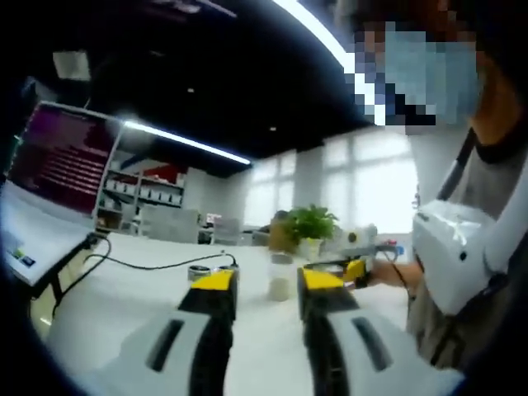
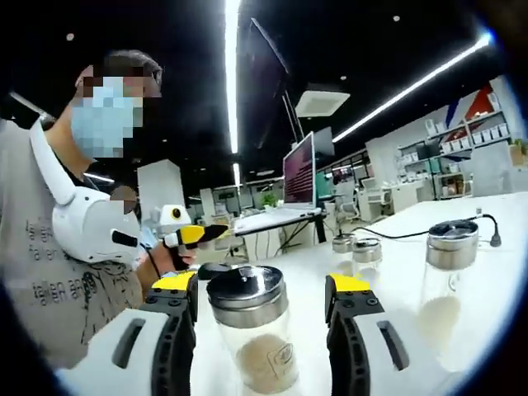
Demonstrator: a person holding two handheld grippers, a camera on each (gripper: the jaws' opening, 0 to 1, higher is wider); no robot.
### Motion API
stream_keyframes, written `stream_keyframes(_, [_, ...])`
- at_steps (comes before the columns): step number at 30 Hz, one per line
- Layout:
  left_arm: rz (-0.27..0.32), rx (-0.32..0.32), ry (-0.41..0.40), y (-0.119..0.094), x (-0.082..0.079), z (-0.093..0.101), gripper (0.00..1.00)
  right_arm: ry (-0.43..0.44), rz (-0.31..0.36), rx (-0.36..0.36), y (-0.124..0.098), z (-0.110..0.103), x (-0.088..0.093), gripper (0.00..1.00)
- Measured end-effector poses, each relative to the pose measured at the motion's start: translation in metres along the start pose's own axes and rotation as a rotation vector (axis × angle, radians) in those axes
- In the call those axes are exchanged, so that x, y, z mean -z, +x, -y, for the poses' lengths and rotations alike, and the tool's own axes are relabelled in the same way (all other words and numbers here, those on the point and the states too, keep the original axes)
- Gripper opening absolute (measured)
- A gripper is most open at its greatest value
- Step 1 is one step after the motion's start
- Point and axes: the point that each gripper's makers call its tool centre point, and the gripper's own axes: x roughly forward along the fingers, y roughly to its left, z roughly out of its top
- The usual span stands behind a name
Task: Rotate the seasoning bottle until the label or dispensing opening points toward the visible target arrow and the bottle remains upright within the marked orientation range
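A glass seasoning bottle (image 2: 250, 330) with a metal lid and brownish powder stands upright on the white table (image 2: 487, 305), close in front of the right gripper view's camera. My right gripper (image 2: 262, 290) is open, one yellow-tipped jaw on each side of the bottle, with small gaps to the glass. My left gripper (image 1: 268, 282) is open, its jaws holding nothing. Farther ahead of it stands a bottle (image 1: 280, 279) with pale contents. The left gripper (image 2: 198, 235) also shows in the right gripper view, behind the bottle, in a person's hand. No target arrow can be made out.
Three more metal-lidded bottles (image 2: 450, 272) (image 2: 367, 252) (image 2: 342, 244) stand to the right. An open laptop (image 1: 58, 165) with a black cable (image 1: 148, 266), a low metal lid (image 1: 199, 272) and a potted plant (image 1: 310, 224) are on the table. A masked person (image 2: 49, 264) stands close.
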Motion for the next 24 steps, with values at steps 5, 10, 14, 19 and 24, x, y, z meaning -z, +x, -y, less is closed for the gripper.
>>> stream_keyframes(5, [-0.018, 0.001, 0.013, -0.005, 0.002, 0.000, 0.31, 0.003, -0.039, -0.113, -0.004, 0.001, -0.003, 0.59])
stream_keyframes(10, [-0.031, -0.019, 0.025, -0.010, 0.004, 0.000, 0.31, 0.003, -0.081, -0.204, 0.004, -0.006, 0.005, 0.55])
stream_keyframes(14, [-0.030, -0.066, 0.027, -0.018, 0.004, -0.005, 0.32, 0.001, -0.089, -0.246, 0.010, -0.008, 0.012, 0.52])
stream_keyframes(19, [-0.019, -0.092, 0.023, -0.023, -0.001, -0.009, 0.32, 0.082, -0.059, -0.266, 0.013, -0.014, 0.016, 0.44])
stream_keyframes(24, [-0.010, -0.128, 0.028, -0.025, -0.003, -0.016, 0.33, 0.077, -0.003, -0.223, 0.014, -0.015, 0.015, 0.44])
